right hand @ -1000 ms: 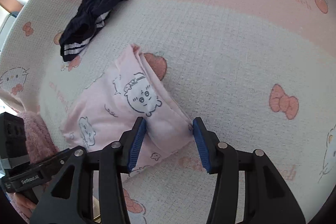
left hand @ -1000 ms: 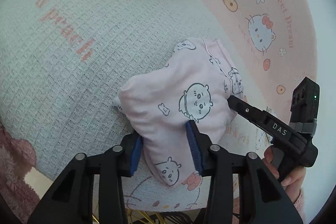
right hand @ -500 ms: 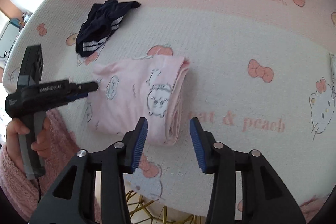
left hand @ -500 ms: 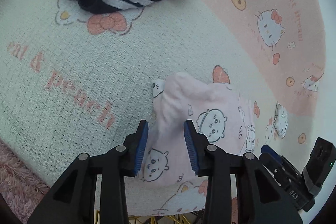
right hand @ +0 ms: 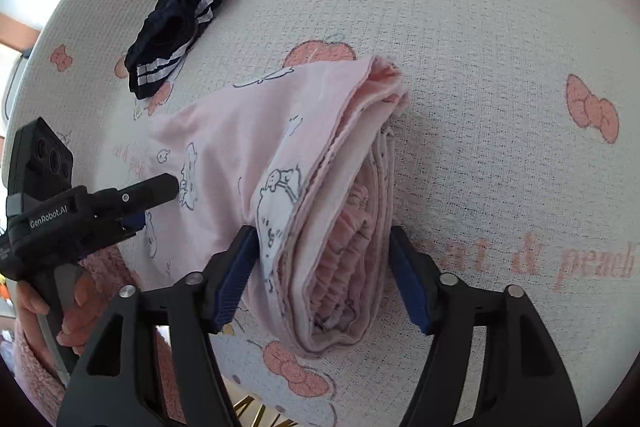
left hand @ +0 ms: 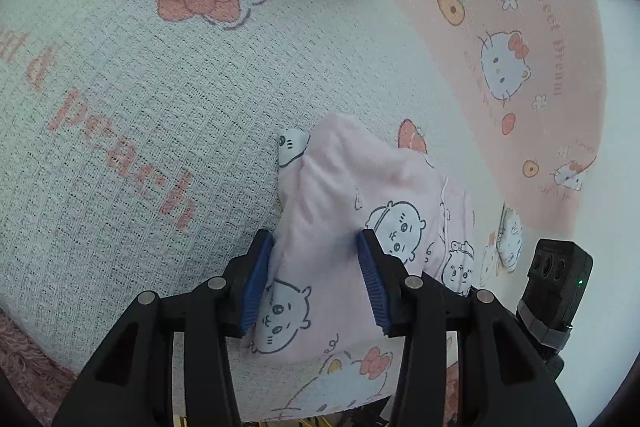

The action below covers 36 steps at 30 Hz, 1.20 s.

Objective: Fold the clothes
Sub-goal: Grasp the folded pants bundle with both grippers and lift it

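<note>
pink cartoon-print garment [right hand: 240, 147]; navy white-striped garment [right hand: 180, 23].

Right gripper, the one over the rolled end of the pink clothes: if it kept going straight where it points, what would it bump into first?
Most likely the pink garment itself: its folded edge lies between the right gripper fingers, with the patterned blanket just underneath.

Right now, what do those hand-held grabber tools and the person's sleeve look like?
Both grippers, the left gripper and the right gripper, are black, with two angular fingers, ribbed blue pads and silver screws. The left one carries a boxy black camera block and white "GenRobot.AI" lettering. The person's sleeve is fluffy pink fleece.
</note>
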### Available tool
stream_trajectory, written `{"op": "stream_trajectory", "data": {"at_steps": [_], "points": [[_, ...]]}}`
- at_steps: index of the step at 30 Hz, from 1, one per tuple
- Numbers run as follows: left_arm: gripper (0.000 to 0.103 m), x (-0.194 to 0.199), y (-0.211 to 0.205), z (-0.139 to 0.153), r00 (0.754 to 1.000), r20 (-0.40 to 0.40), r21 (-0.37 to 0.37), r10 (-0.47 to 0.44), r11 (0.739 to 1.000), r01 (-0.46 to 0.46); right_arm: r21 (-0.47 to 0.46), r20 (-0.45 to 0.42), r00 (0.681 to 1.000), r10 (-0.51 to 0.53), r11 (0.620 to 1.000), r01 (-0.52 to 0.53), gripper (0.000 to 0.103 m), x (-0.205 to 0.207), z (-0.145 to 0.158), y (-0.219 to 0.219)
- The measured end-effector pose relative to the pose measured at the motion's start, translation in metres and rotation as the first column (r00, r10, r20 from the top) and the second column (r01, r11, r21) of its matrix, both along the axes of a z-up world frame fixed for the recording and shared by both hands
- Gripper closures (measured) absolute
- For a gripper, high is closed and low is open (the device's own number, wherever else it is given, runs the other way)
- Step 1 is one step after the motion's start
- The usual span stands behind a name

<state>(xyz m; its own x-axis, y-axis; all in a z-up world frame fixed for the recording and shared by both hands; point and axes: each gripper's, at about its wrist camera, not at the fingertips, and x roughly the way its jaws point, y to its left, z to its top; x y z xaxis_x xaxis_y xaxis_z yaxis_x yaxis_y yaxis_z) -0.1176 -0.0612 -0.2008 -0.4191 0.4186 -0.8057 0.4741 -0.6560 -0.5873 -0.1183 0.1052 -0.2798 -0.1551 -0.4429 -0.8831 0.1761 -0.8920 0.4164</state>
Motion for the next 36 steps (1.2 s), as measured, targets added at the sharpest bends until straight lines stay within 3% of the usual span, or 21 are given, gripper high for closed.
{"op": "stream_trajectory", "data": {"at_steps": [2,3,8,11,15,20,22,25,29,36], "points": [[0.083,-0.003,0.008,0.002,1.000,-0.004,-0.007,-0.021,1.000,0.021,-0.030,0.010,1.000,-0.015,0.999,0.016,0.059,0.003,0.000,0.002],[0.085,-0.002,0.013,0.005,1.000,-0.010,-0.012,-0.025,1.000,0.025,-0.042,0.015,1.000,-0.025,0.999,0.026,0.061,0.004,0.000,0.004],[0.086,-0.015,0.061,0.049,0.985,-0.076,-0.105,-0.152,0.984,0.144,-0.082,-0.002,0.997,-0.075,0.994,0.075,0.064,0.022,0.023,0.030],[0.086,-0.041,0.095,0.076,0.964,-0.120,-0.090,-0.236,0.970,0.226,-0.081,-0.021,0.992,-0.124,0.989,0.122,0.064,0.026,0.052,0.068],[0.086,-0.100,0.175,0.110,0.909,-0.182,-0.073,-0.376,0.927,0.369,-0.054,-0.030,0.973,-0.229,0.972,0.227,0.064,0.015,0.097,0.146],[0.086,-0.179,0.305,0.133,0.812,-0.207,-0.070,-0.545,0.836,0.544,0.049,-0.108,0.932,-0.346,0.934,0.353,0.064,0.003,0.150,0.270],[0.086,-0.211,0.351,0.133,0.789,-0.201,-0.036,-0.580,0.809,0.586,0.103,-0.138,0.914,-0.381,0.912,0.396,0.064,-0.007,0.165,0.318],[0.086,-0.250,0.406,0.127,0.773,-0.209,-0.009,-0.599,0.792,0.611,0.151,-0.178,0.884,-0.432,0.876,0.458,0.064,-0.022,0.178,0.385],[0.086,-0.282,0.464,0.114,0.742,-0.201,-0.025,-0.639,0.761,0.649,0.168,-0.218,0.849,-0.481,0.839,0.518,0.064,-0.038,0.176,0.462],[0.086,-0.325,0.512,0.072,0.748,-0.151,-0.040,-0.646,0.760,0.649,0.141,-0.227,0.817,-0.530,0.812,0.566,0.062,-0.066,0.128,0.540]]}}
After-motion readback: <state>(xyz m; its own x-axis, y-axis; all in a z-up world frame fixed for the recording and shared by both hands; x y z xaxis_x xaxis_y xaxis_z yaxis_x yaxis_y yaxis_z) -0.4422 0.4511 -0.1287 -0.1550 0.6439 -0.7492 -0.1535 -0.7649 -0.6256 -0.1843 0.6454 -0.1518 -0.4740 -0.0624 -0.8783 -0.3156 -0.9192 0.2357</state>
